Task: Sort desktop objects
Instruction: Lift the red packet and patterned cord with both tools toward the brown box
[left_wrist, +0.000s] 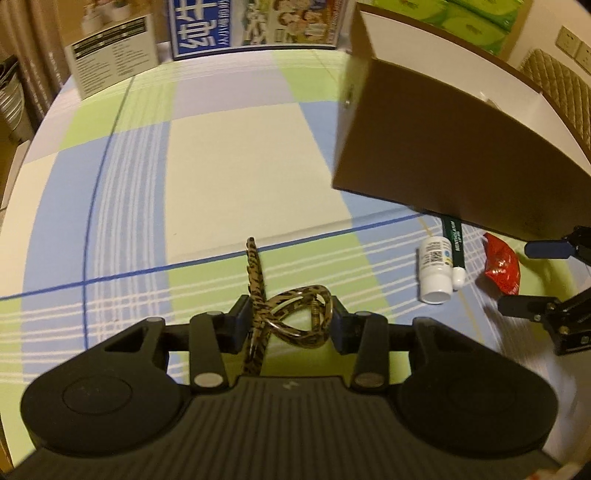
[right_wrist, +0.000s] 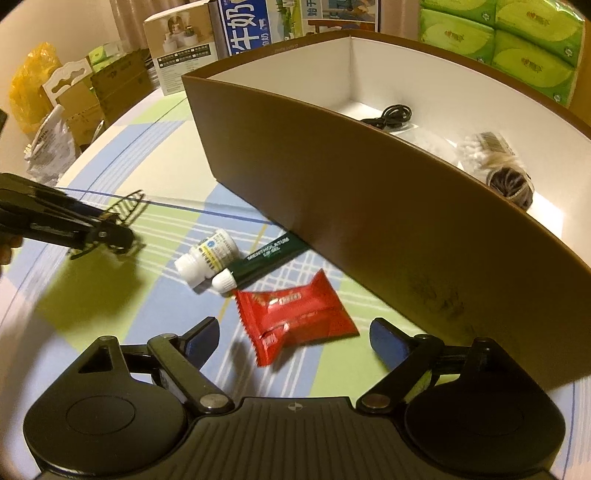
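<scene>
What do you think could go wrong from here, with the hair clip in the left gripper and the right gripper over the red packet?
1. The leopard-print hair clip sits askew in the left gripper, one long arm jutting out; it may slip or twist free.
2. The right gripper is open around the red packet, close to the brown box; a finger could bump its wall.
3. Closing may nudge the white bottle.

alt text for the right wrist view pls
The open right gripper hovers over a red snack packet on a checked tablecloth, beside a white bottle and green tube. Behind stands a brown box.
</scene>
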